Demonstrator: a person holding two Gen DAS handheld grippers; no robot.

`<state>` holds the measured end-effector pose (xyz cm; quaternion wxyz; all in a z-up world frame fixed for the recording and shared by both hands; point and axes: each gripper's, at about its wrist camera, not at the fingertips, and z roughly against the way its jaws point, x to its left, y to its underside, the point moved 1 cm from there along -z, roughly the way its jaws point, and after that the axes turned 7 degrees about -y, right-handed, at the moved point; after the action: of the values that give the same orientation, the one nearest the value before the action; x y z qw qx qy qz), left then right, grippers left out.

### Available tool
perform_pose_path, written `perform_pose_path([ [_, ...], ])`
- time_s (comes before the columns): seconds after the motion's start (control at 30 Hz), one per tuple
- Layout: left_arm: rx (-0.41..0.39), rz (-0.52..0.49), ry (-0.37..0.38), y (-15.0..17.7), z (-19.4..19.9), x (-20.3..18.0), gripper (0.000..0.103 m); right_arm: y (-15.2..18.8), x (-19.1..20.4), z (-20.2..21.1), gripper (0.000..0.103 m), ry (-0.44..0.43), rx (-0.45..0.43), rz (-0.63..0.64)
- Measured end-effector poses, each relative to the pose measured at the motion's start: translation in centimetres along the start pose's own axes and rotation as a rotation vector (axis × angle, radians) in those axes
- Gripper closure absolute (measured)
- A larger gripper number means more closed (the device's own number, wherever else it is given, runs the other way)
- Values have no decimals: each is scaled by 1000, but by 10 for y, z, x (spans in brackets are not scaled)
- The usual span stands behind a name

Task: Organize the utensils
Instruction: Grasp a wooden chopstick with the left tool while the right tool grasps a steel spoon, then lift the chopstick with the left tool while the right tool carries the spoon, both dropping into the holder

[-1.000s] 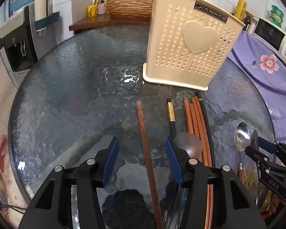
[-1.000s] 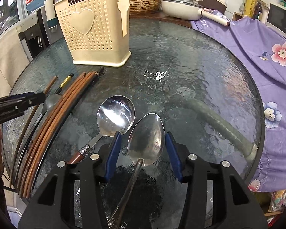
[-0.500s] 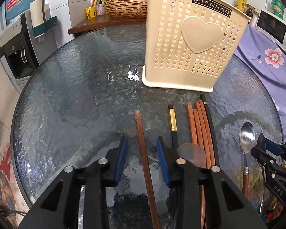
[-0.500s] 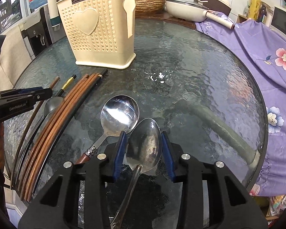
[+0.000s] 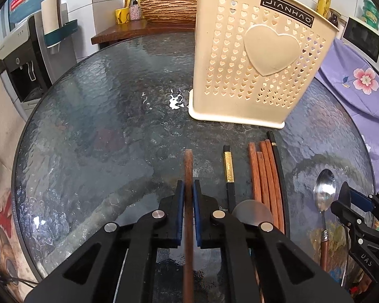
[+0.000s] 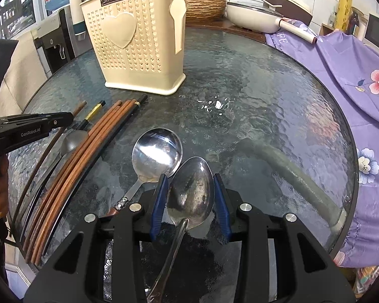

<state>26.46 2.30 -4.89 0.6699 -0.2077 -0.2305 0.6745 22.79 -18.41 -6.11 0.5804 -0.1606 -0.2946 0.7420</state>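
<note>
My left gripper [image 5: 188, 189] is shut on a single brown chopstick [image 5: 188, 166] that lies on the glass table. To its right lie a black chopstick with a gold band [image 5: 228, 169] and a bundle of brown chopsticks [image 5: 264, 174]. The cream perforated utensil holder [image 5: 257, 58] stands upright behind them. My right gripper [image 6: 190, 184] is shut on the bowl of a dull steel spoon [image 6: 192, 192]. A shiny round spoon with a brown handle [image 6: 156, 151] lies just left of it. The holder [image 6: 136, 43] stands at the back left in the right wrist view.
The round glass table's edge [image 6: 351, 151] curves at right, beside a purple flowered cloth [image 6: 353, 75]. A white pan [image 6: 252, 15] and a woven basket [image 6: 204, 5] sit on the counter behind. A water dispenser [image 5: 25, 60] stands at left.
Both grippers have closed: the left one onto the single brown chopstick, the right one onto the dull spoon's bowl. Both have moved slightly forward.
</note>
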Motion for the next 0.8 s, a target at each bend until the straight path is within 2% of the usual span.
perform_pose_path([
  [0.17,-2,25,16,-7,-3,6,96,-3,-6,5,66,3,-20,-4],
  [0.37,-49,42,42,-14,9,10,96,-8,-13,12,66,-24,-72,-11],
  [0.57,-128,71,74,-24,32,19,96,-23,-18,33,66,-111,-147,-7],
  [0.8,-255,72,96,-35,81,25,96,-45,-16,67,66,-186,-238,16],
])
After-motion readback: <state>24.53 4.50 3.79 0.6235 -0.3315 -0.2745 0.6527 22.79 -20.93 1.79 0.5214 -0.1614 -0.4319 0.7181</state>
